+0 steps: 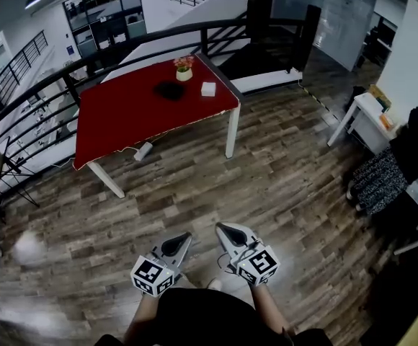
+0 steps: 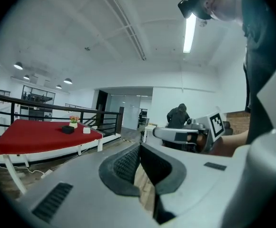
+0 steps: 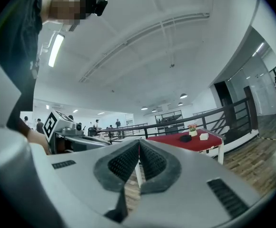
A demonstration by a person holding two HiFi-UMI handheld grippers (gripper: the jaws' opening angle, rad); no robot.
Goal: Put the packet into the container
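Left gripper (image 1: 184, 238) and right gripper (image 1: 222, 228) are both closed and empty. The likely packet (image 1: 208, 89) lies far off at twelve o'clock on the red table (image 1: 122, 121), with the right gripper marginally nearer.

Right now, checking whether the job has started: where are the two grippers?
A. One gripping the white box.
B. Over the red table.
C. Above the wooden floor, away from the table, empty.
C: the head view shows the left gripper and right gripper over the wooden floor, well short of the red table, fingers closed on nothing.
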